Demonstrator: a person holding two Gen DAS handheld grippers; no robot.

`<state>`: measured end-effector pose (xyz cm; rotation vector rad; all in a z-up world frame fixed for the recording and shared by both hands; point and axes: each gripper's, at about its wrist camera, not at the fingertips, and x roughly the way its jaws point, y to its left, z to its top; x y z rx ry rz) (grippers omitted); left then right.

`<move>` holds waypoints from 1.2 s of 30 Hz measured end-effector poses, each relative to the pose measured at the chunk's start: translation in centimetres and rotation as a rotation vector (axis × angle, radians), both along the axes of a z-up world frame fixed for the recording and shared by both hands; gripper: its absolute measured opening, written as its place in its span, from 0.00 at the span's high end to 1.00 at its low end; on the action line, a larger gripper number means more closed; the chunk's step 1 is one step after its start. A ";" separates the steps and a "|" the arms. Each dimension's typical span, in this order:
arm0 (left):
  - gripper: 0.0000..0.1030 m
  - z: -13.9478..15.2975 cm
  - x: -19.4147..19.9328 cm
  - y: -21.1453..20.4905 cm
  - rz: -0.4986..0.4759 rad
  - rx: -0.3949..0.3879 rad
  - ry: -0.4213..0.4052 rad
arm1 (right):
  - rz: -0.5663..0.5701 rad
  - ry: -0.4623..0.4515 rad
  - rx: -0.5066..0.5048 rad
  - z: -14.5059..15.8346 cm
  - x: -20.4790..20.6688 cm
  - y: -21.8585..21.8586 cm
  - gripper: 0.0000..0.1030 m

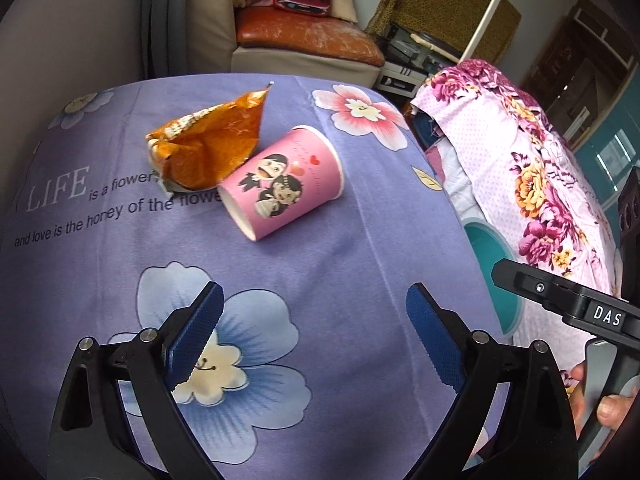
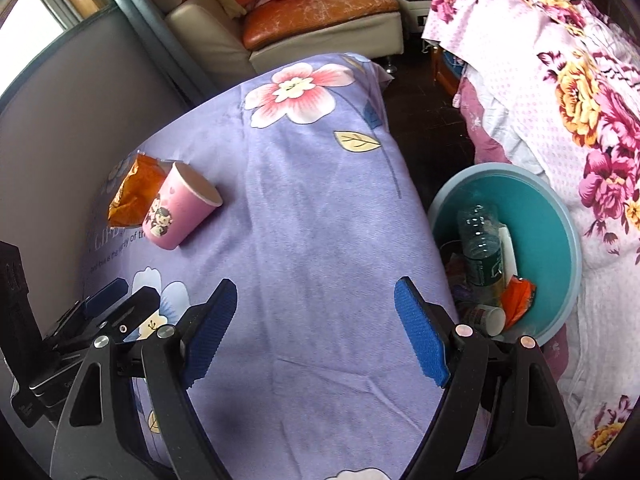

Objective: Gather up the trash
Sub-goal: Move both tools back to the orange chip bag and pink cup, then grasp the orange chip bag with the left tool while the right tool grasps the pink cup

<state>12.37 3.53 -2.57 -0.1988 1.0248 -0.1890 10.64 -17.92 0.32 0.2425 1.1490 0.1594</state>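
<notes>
Lying ahead of the fingers [image 1: 196, 336]: pink cup [image 1: 282, 182], untouched.

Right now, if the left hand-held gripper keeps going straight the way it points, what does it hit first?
Most likely the purple cloth itself: the left hand-held gripper is open, empty and angled down at bare fabric. The pink cup lies further along, beyond that spot; depth is hard to judge.

A pink paper cup [image 1: 282, 184] is seen lying on its side on a purple flowered cloth [image 1: 340, 248], touching a crumpled orange wrapper [image 1: 208, 144] on its left. The left gripper [image 1: 316, 340] is held above the cloth with its jaws wide apart and nothing between them. At the right edge, part of the right gripper [image 1: 568, 304] and a teal bin [image 1: 490, 248] are shown.
</notes>
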 end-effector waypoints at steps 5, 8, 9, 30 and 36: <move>0.10 -0.5 0.0 4.2 0.047 0.009 -0.001 | 0.067 0.015 -0.015 -0.2 1.0 4.6 0.25; 0.09 -0.8 0.2 6.8 0.074 0.026 -0.002 | 0.101 0.042 -0.010 -0.7 2.2 7.5 0.25; 0.09 -0.8 0.3 7.5 0.082 0.031 -0.003 | 0.107 0.050 -0.004 -0.8 2.7 8.3 0.25; 0.09 -1.8 5.3 13.5 0.028 -0.009 -0.032 | -0.021 0.178 0.205 -5.7 12.0 15.7 0.25; 0.09 -1.8 5.9 11.9 -0.033 0.006 -0.046 | 0.048 0.116 0.207 -5.3 11.2 15.1 0.40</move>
